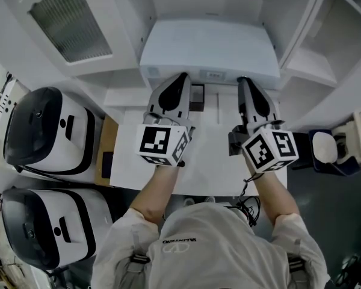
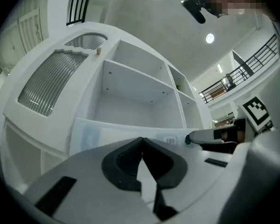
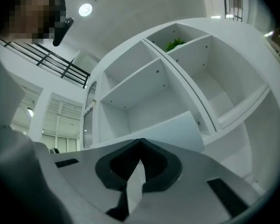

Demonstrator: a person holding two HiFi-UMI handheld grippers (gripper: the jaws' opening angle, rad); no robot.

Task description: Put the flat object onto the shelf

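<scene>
The flat object (image 1: pixel 210 52) is a pale white slab with a small label on its near edge, lying ahead of me in front of the white shelf unit (image 1: pixel 340 38). Both grippers point at its near edge. The left gripper (image 1: pixel 182 77) is shut, its dark pads meeting at the tip with nothing between them. The right gripper (image 1: pixel 243 80) is shut and empty too. In the left gripper view the slab (image 2: pixel 107 133) lies just beyond the left gripper (image 2: pixel 142 139), below the open shelf compartments (image 2: pixel 130 94). In the right gripper view the slab (image 3: pixel 175 127) lies past the right gripper (image 3: pixel 141 140).
Two white-and-black domed appliances (image 1: pixel 45 131) (image 1: pixel 42 230) stand at the left. A ribbed white panel (image 1: pixel 69 26) lies at the upper left. A dark holder with a white cup (image 1: pixel 325 150) sits at the right. A white table (image 1: pixel 210 170) is under my hands. A green plant (image 3: pixel 175 44) sits in a high compartment.
</scene>
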